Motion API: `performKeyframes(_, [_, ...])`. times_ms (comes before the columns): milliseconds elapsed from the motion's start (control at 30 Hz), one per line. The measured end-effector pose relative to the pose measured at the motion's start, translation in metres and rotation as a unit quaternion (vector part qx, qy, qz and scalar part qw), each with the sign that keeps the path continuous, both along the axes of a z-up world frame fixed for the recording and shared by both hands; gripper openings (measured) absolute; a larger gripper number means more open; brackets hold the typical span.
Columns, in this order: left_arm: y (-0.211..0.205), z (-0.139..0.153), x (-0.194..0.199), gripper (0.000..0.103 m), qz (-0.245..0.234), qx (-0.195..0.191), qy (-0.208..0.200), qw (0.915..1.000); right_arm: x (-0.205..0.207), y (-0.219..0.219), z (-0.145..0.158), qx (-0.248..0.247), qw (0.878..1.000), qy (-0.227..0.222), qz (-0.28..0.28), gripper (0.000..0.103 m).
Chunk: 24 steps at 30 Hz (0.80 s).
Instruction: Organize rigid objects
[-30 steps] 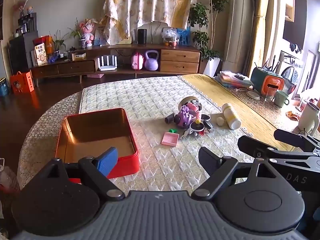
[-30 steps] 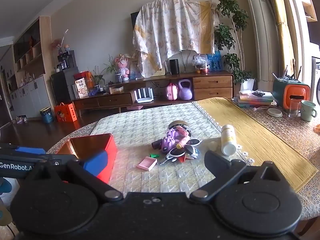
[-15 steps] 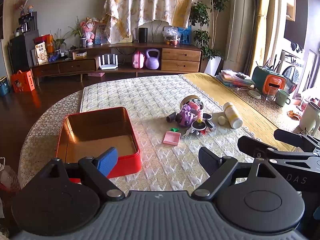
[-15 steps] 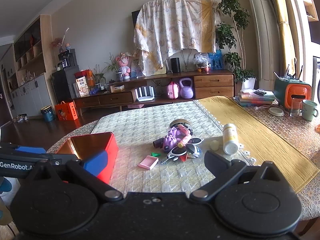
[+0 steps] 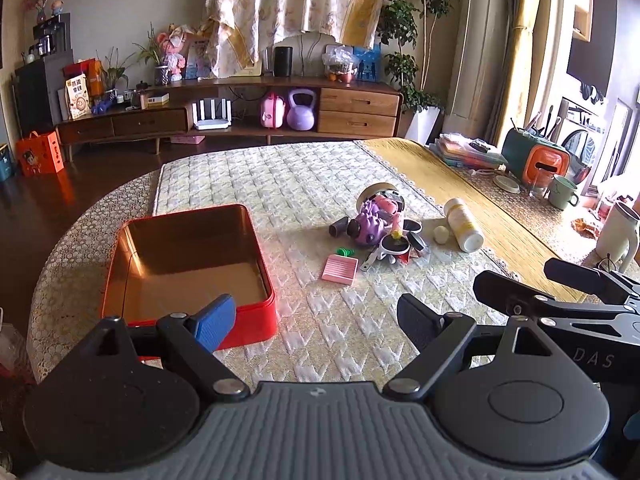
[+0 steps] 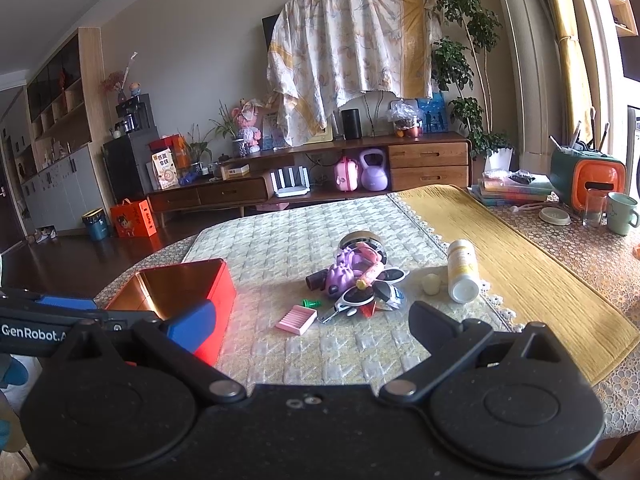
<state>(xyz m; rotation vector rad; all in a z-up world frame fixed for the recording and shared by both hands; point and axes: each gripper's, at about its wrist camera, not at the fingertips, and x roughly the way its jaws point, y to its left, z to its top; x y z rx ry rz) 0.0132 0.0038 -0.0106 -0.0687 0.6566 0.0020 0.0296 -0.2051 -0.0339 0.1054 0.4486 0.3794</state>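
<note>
An open red tin box (image 5: 188,264) with a gold, empty inside sits at the table's left; it also shows in the right wrist view (image 6: 182,296). A pile of small items lies mid-table: a purple toy (image 5: 368,228), sunglasses (image 5: 394,246), a pink ridged tray (image 5: 340,268), a green piece (image 5: 345,251), a white bottle (image 5: 462,224) on its side and a small white cap (image 5: 440,235). My left gripper (image 5: 316,320) is open and empty, near the table's front edge beside the box. My right gripper (image 6: 308,322) is open and empty, in front of the pile (image 6: 356,280).
A yellow runner (image 6: 520,272) covers the table's right part. Books (image 6: 512,190), an orange-green toaster-like holder (image 6: 586,178), a glass (image 6: 594,208) and a green mug (image 6: 622,212) stand at the far right. A wooden sideboard (image 6: 320,176) lines the back wall.
Both grippers have drifted slightly forward and up, so the table items sit a little lower in view. Nothing on the table has moved.
</note>
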Motion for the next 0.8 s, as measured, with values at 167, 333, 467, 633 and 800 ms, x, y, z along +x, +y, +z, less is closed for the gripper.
performKeyframes(167, [-0.003,-0.004,0.007,0.088,-0.002,0.003,0.009,1.0,0.003,-0.002,-0.002,0.0,1.0,0.004,0.0,0.103])
performKeyframes(333, [-0.004,-0.006,0.016,0.088,-0.006,0.004,0.014,0.9999,0.011,-0.005,-0.003,0.0,1.0,0.011,0.002,0.103])
performKeyframes(467, [-0.006,-0.008,0.027,0.088,-0.012,0.0,0.017,0.9998,0.02,-0.009,-0.003,-0.004,1.0,0.008,0.002,0.103])
performKeyframes(633, [-0.011,-0.012,0.046,0.088,-0.021,0.004,0.028,0.9994,0.038,-0.023,-0.007,-0.002,1.0,0.019,-0.016,0.101])
performKeyframes(800, [-0.019,-0.02,0.07,0.088,-0.031,0.009,0.038,0.9988,0.06,-0.036,-0.012,-0.019,0.999,0.023,-0.027,0.101])
